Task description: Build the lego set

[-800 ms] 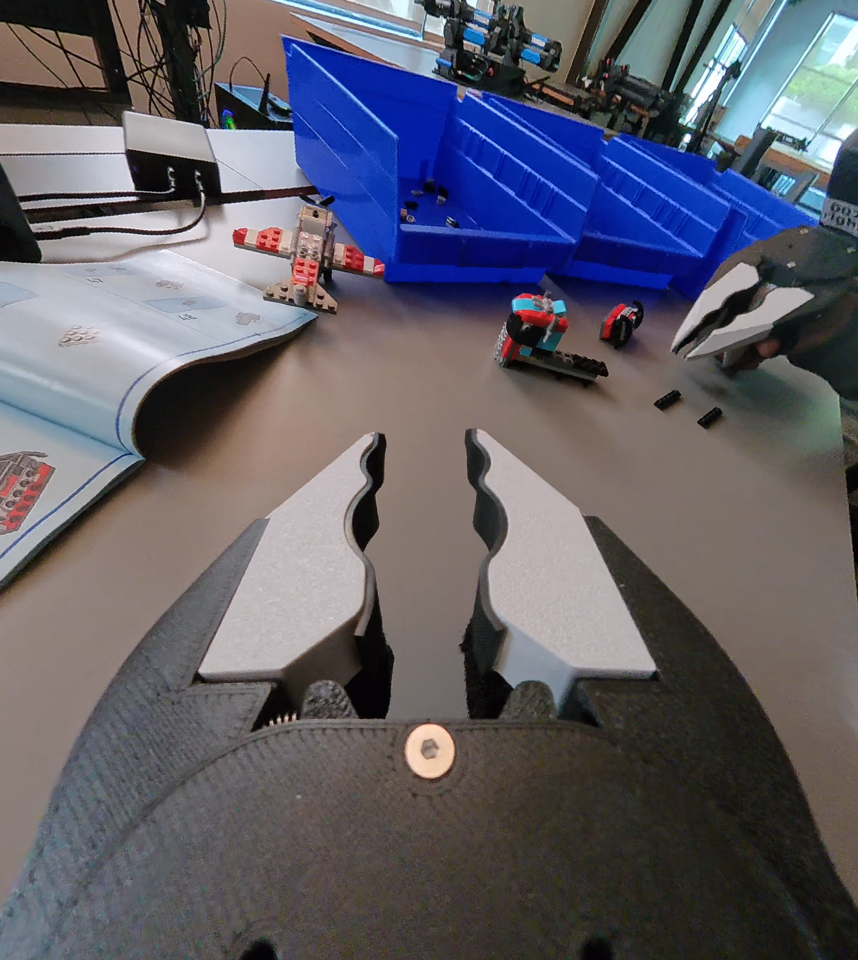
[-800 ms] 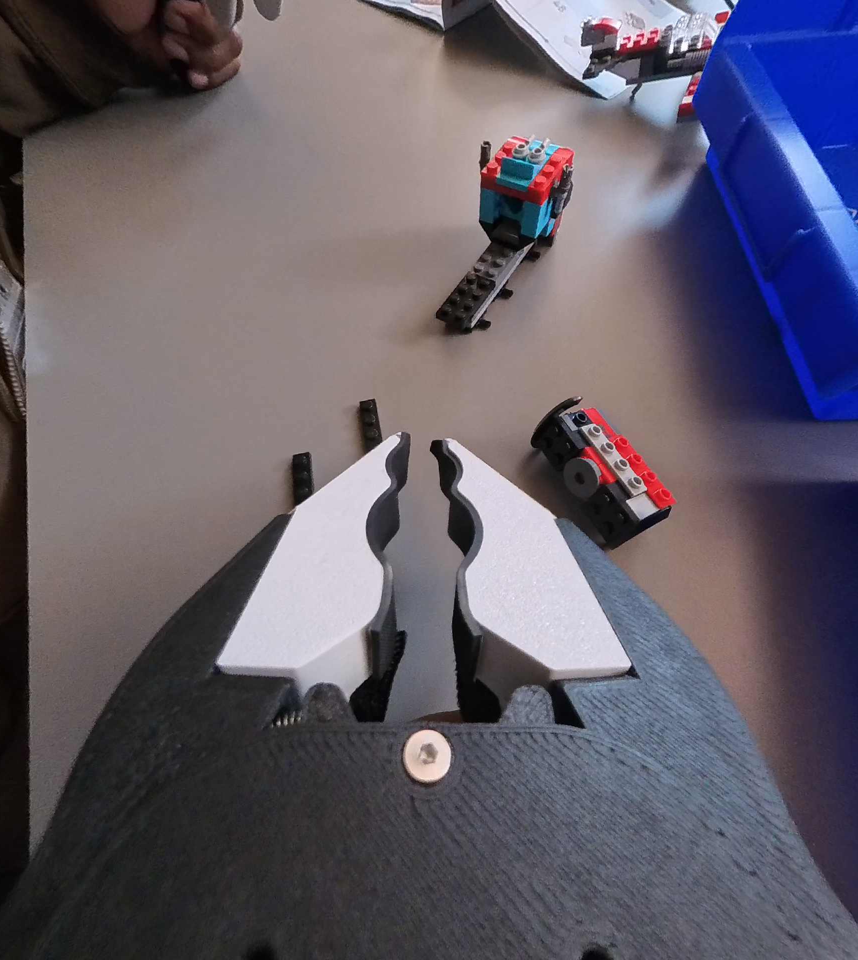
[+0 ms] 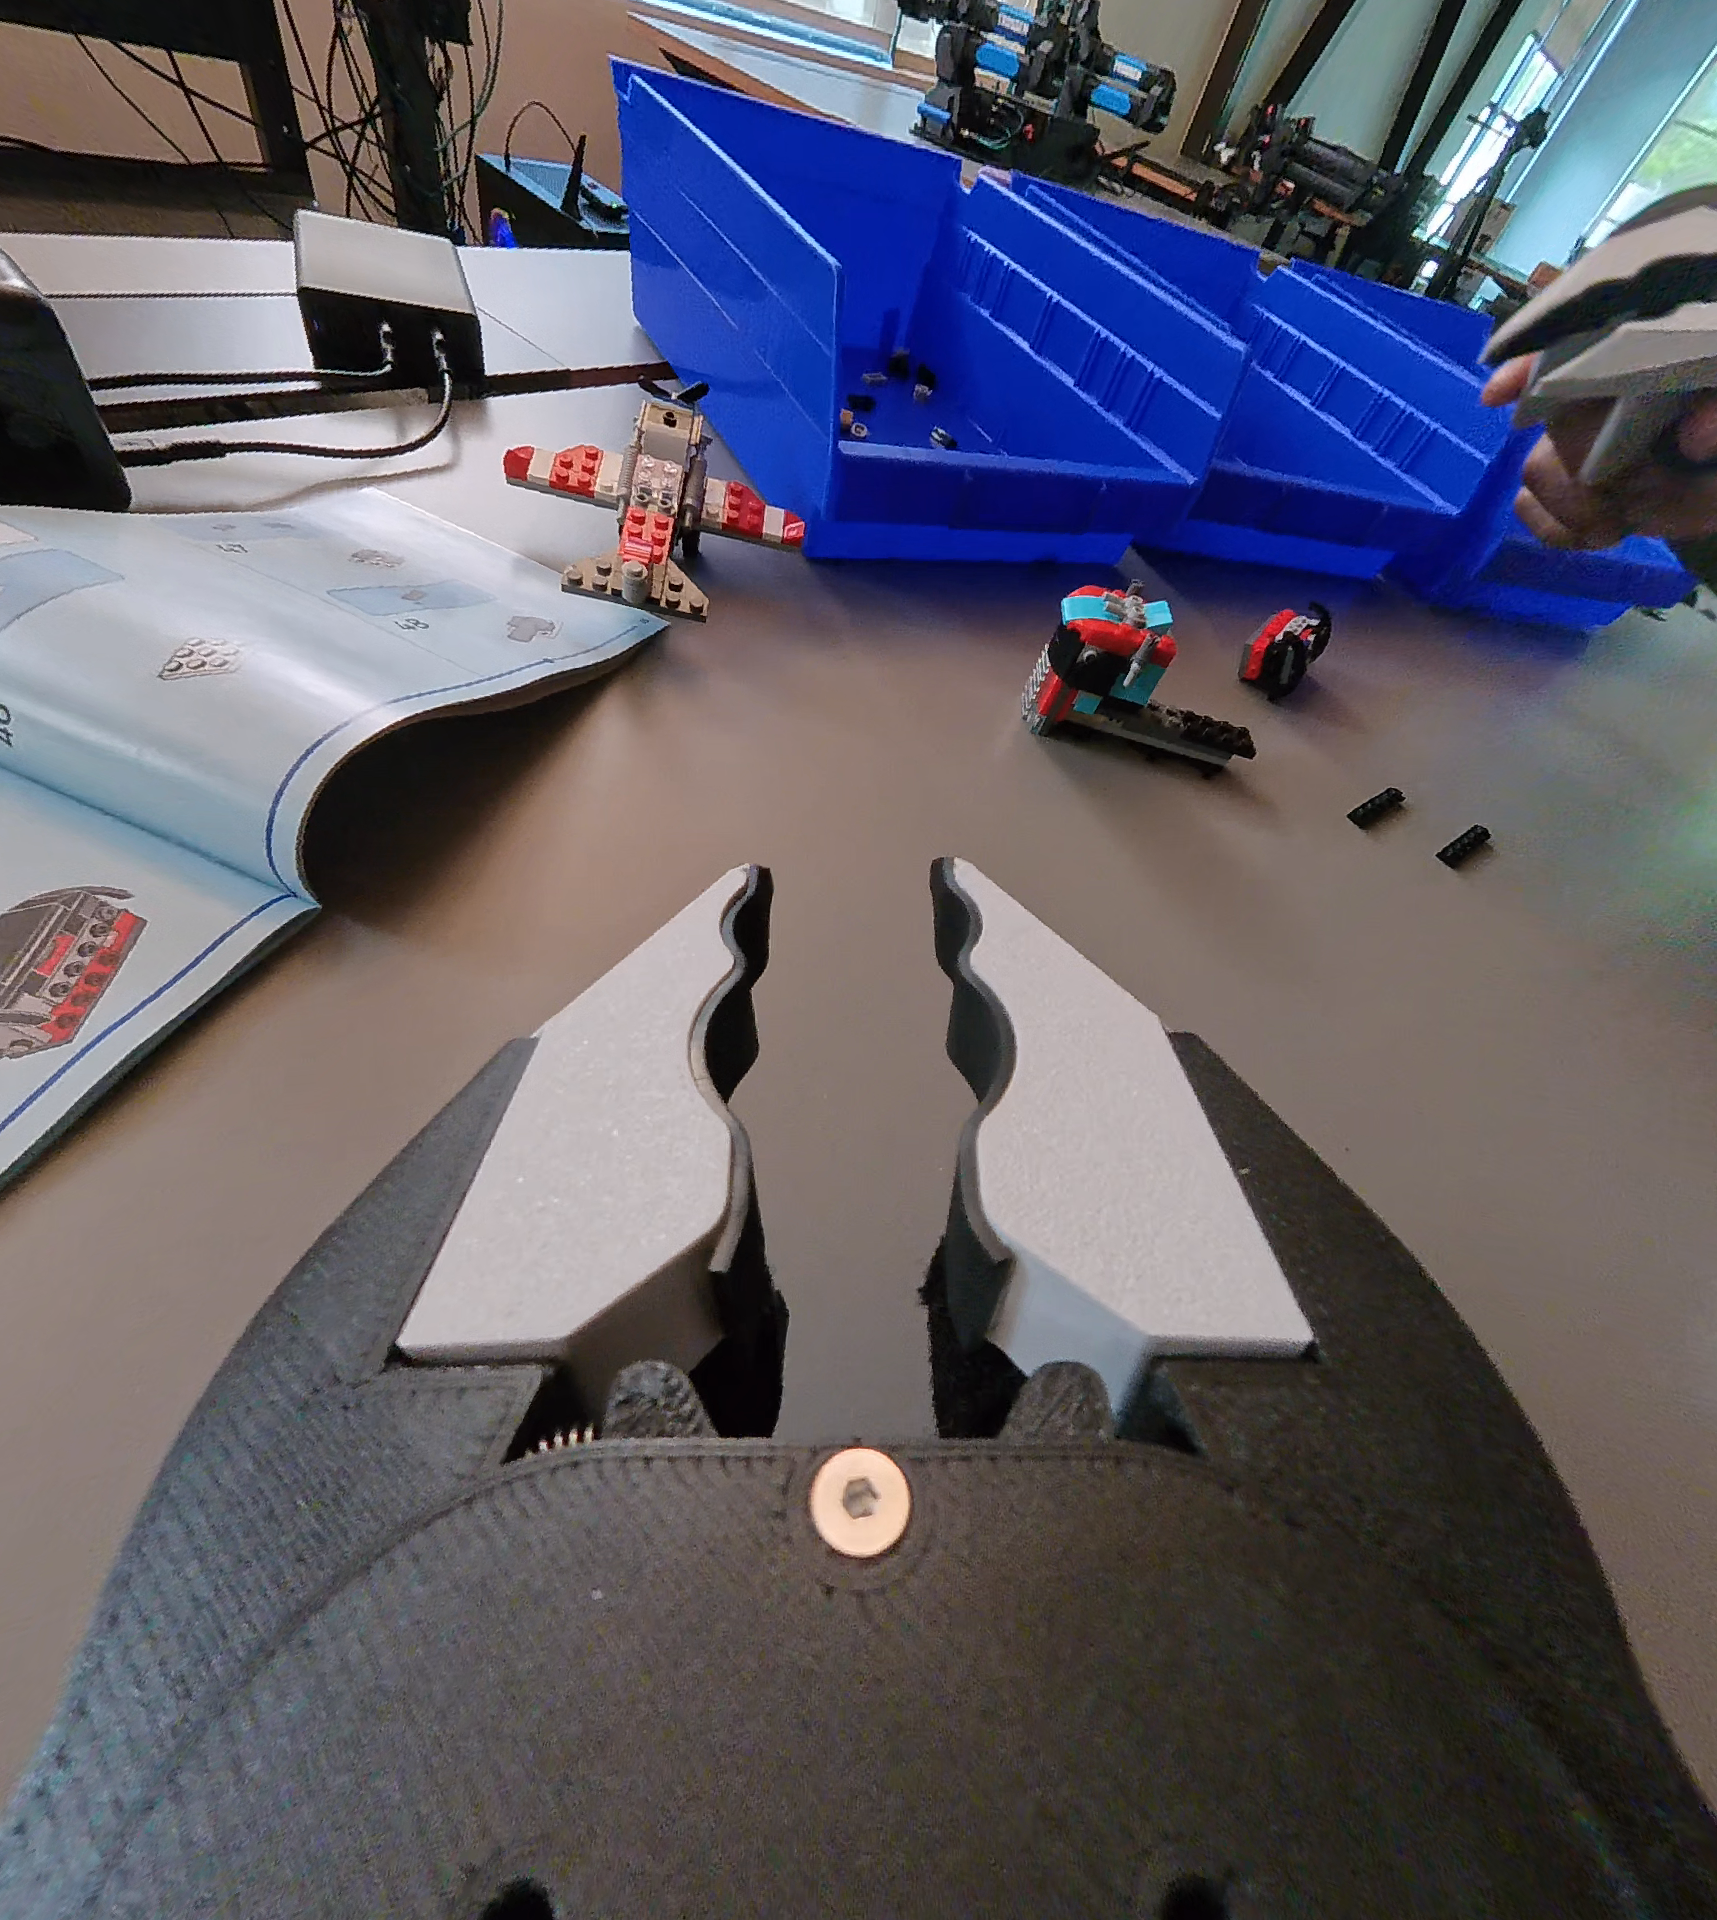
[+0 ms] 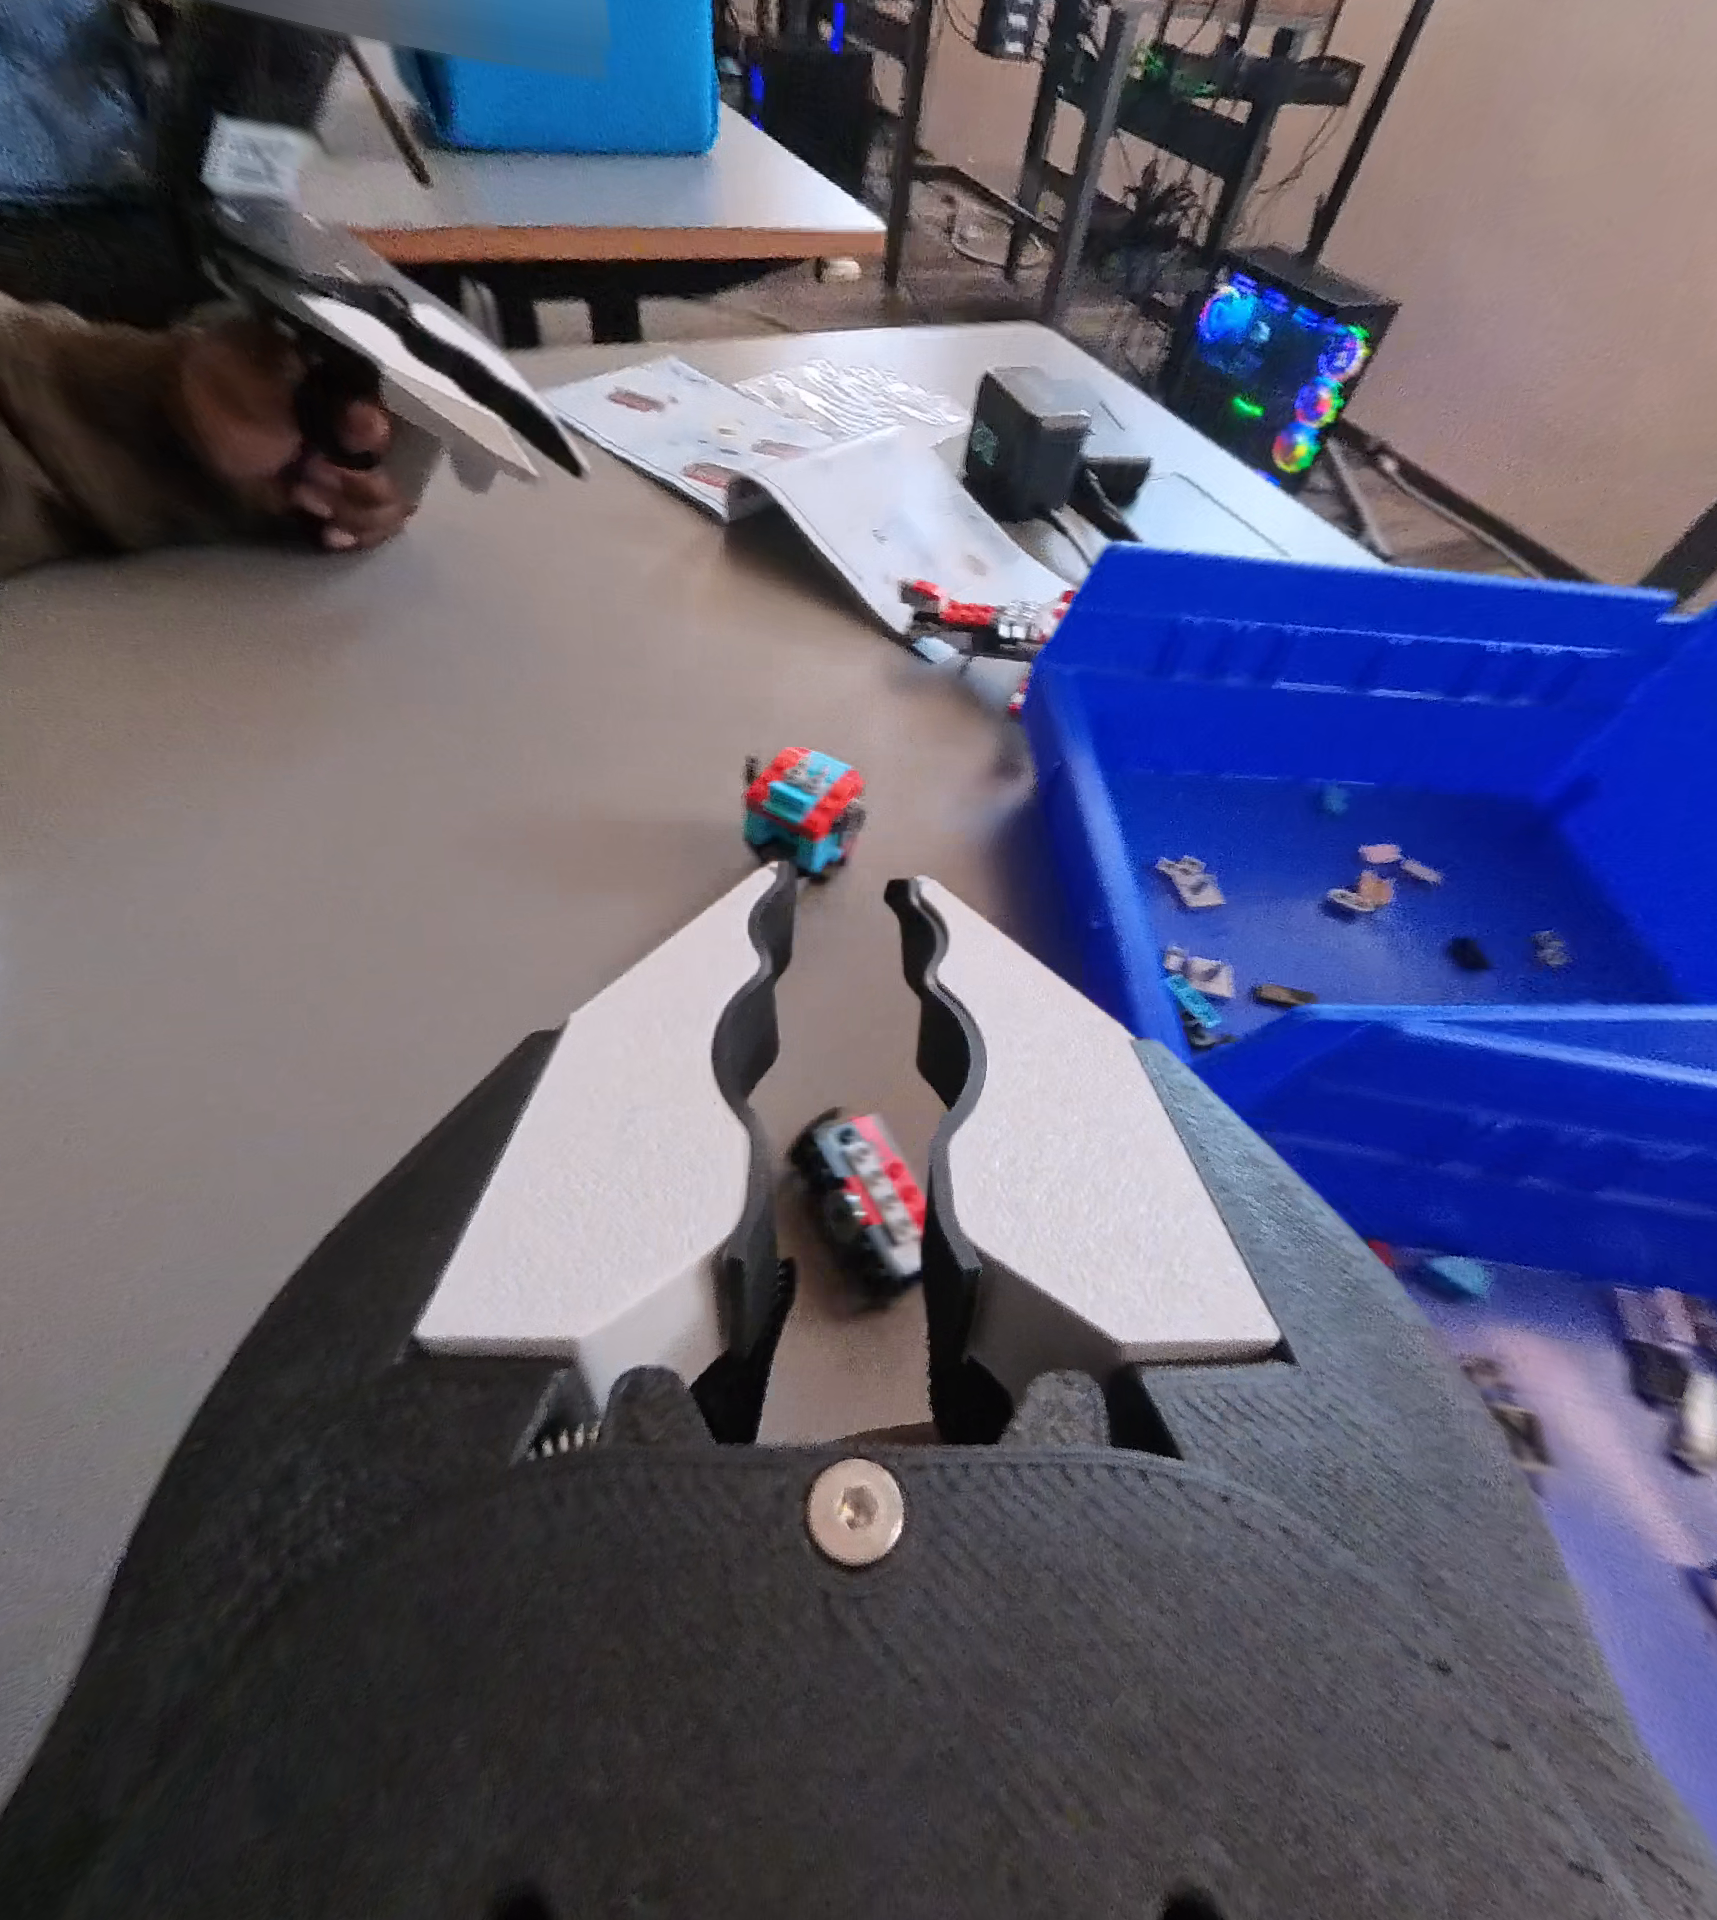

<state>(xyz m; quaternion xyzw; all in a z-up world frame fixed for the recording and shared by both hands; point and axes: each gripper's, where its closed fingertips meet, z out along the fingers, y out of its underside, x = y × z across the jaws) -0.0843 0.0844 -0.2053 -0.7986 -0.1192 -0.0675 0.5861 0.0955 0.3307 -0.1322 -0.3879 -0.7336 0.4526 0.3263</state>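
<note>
- The left gripper (image 3: 849, 883) hangs low over bare grey table (image 3: 625, 790), its jaws moderately apart with nothing between them.
- From it, the open instruction booklet (image 3: 210, 665) lies at about ten o'clock, and the red-and-teal brick model (image 3: 1103, 665) on its black plate at about one o'clock, well apart from the fingertips.
- Two small black strips (image 3: 1375, 807) lie farther out at two o'clock, side by side, their long axes slanting up to the right.
- The right gripper (image 4: 838, 894) is raised above the table, its jaws narrowly apart and gripping nothing.
- The small red-and-black wheeled piece (image 4: 864, 1195) shows through the gap between its fingers, lying on the table below; the frame is blurred, but the pads seem not to touch it. Its long axis runs roughly from eleven to five o'clock.
- The red-and-teal model (image 4: 802, 821) sits just beyond the right gripper's tips at twelve o'clock, so that gripper is the nearer of the two to both pieces.
- Blue bins (image 4: 1353, 727) holding loose small parts stand at two o'clock of the right gripper, and the red-and-grey brick plane (image 3: 656, 499) rests beside the bins.
</note>
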